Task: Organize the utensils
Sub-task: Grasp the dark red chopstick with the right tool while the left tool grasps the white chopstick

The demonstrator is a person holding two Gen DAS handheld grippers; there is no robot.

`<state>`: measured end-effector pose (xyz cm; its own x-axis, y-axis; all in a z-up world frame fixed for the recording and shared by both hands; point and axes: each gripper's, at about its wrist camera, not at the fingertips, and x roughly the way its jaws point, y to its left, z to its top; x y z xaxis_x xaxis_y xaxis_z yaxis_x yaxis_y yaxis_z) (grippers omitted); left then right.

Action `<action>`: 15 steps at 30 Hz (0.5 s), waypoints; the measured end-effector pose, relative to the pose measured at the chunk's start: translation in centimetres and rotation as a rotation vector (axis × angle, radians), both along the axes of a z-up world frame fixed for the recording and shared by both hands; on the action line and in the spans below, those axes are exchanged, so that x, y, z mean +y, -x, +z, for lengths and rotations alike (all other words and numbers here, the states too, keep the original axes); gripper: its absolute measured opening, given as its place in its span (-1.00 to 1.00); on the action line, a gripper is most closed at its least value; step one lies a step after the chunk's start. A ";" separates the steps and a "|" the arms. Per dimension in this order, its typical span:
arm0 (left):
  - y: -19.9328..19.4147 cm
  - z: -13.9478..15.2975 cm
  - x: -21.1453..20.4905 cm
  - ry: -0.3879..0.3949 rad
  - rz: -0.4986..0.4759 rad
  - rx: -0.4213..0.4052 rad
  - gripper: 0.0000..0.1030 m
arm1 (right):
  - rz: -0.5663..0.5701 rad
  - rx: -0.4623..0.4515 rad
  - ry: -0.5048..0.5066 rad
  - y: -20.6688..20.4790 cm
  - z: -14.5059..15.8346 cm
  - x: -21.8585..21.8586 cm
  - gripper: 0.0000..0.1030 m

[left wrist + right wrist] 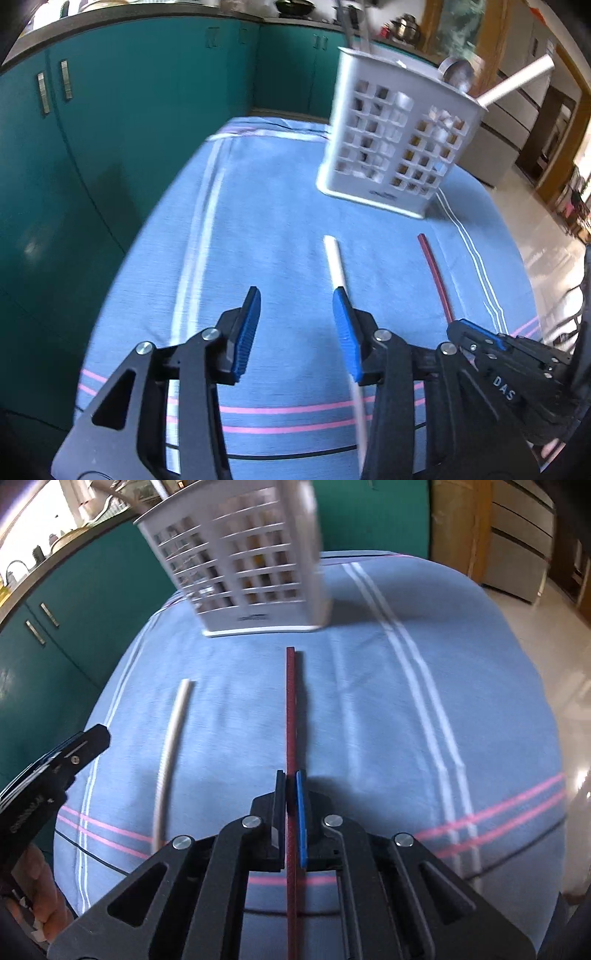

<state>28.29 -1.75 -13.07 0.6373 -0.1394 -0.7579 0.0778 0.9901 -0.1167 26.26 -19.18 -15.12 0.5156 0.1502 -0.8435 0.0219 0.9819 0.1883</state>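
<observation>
Worktop (461,686) covered by blue striped cloth (266,221). On it: white perforated utensil caddy (395,147), upright. White stick (173,734) and red stick (290,701) lie apart.

You have a white caddy (391,147) standing upright at the far end of the blue cloth, its walls a grid of square holes; a steel ladle (458,75), a white handle (517,83) and grey metal handles (354,29) stick out of its top. In front of it lie two long thin sticks, nearly parallel and apart: a white stick (173,734) to the left, and a dark red stick (291,709) whose far end points at the caddy's base, stopping just short of it.
</observation>
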 end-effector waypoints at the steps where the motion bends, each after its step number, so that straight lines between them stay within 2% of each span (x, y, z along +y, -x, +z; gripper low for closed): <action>1: -0.1 -0.3 -0.8 -0.003 -0.017 0.007 -0.11 | -0.005 -0.001 0.003 0.2 0.0 -0.5 -0.84; 3: -0.3 -0.9 -1.7 -0.010 -0.035 0.017 -0.06 | -0.011 -0.005 0.002 0.6 0.2 -1.3 -0.64; 7: -0.9 -2.2 -3.2 -0.032 -0.054 0.048 -0.06 | 0.008 -0.008 0.012 0.8 0.4 -0.5 -0.63; 9: -1.2 -2.8 -3.5 -0.040 -0.053 0.062 -0.07 | 0.015 -0.012 0.022 0.9 0.3 -1.6 -0.64; 11: -1.2 -3.3 -3.5 -0.042 -0.053 0.077 -0.27 | 0.025 -0.018 0.034 1.2 0.3 -1.5 -0.72; 12: -1.2 -3.4 -3.5 -0.053 -0.051 0.066 -0.40 | 0.027 -0.017 0.030 1.3 0.3 -1.6 -0.88; 15: -1.0 -3.5 -3.1 -0.035 -0.057 0.072 -0.74 | 0.029 -0.015 0.012 1.5 0.2 -1.8 -0.89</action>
<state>29.24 -4.85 -16.54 0.5731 -0.1466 -0.8063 0.1270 0.9879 -0.0893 24.78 -20.98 -14.92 0.5241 0.1553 -0.8374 -0.0095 0.9842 0.1766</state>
